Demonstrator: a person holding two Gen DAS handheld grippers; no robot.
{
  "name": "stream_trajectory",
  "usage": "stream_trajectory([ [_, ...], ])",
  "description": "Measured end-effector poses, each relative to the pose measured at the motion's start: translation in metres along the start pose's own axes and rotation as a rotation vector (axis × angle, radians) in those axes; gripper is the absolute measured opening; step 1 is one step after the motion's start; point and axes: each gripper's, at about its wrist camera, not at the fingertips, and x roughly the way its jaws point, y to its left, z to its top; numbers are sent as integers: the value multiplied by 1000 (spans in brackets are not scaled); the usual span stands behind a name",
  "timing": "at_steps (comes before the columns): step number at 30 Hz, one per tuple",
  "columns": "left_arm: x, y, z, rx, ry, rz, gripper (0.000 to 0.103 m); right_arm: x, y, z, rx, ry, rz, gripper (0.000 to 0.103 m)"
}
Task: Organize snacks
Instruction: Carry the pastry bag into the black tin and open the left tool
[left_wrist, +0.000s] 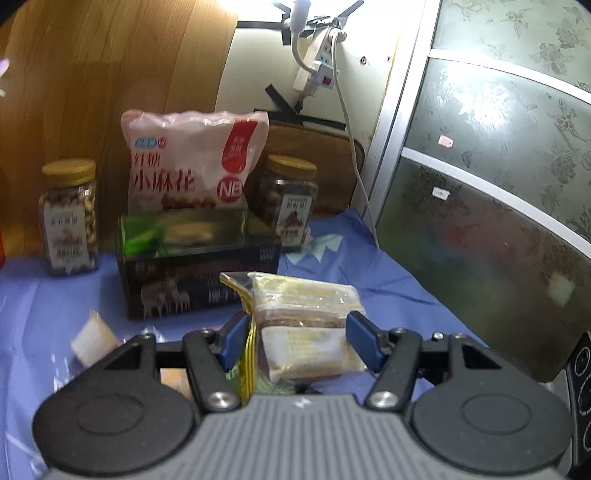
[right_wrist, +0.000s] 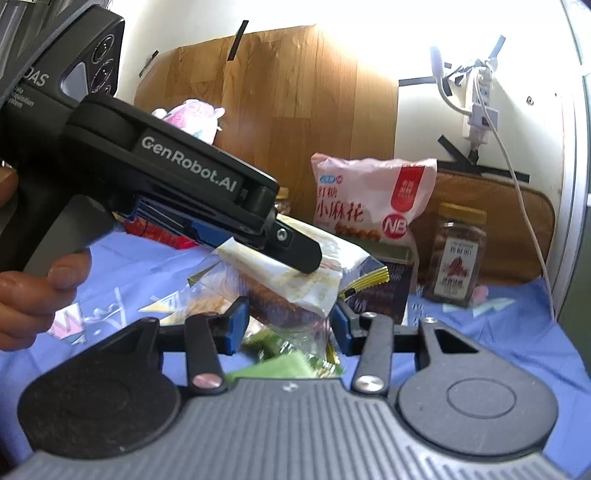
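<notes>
A clear snack bag (left_wrist: 306, 325) with a yellow-striped edge holds a white-labelled brown cake pack and green wrappers. It hangs above the blue tablecloth (left_wrist: 388, 284). My left gripper (left_wrist: 300, 334) is shut on it, a blue pad at each side. In the right wrist view the left gripper (right_wrist: 306, 258) comes in from the upper left in a person's hand (right_wrist: 33, 291) and clamps the bag's top (right_wrist: 295, 280). My right gripper (right_wrist: 288, 323) is shut on the bag's lower part, where the green wrappers (right_wrist: 284, 363) show.
Behind stand a pink snack bag (left_wrist: 192, 158), a dark box with a green top (left_wrist: 192, 254) and two gold-lidded jars (left_wrist: 70, 218) (left_wrist: 288, 199). A small wrapped snack (left_wrist: 94, 338) lies at the left. A power strip and cable (left_wrist: 325, 66) hang on the wall. A patterned glass door (left_wrist: 498, 184) closes the right side.
</notes>
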Motion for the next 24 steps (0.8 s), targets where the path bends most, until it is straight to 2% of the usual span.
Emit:
stream_trajectory([
  [14, 45, 21, 62, 36, -57, 33, 60, 59, -39, 37, -34, -47, -20, 50],
  [24, 96, 51, 89, -5, -48, 71, 60, 118, -68, 46, -43, -28, -30, 50],
])
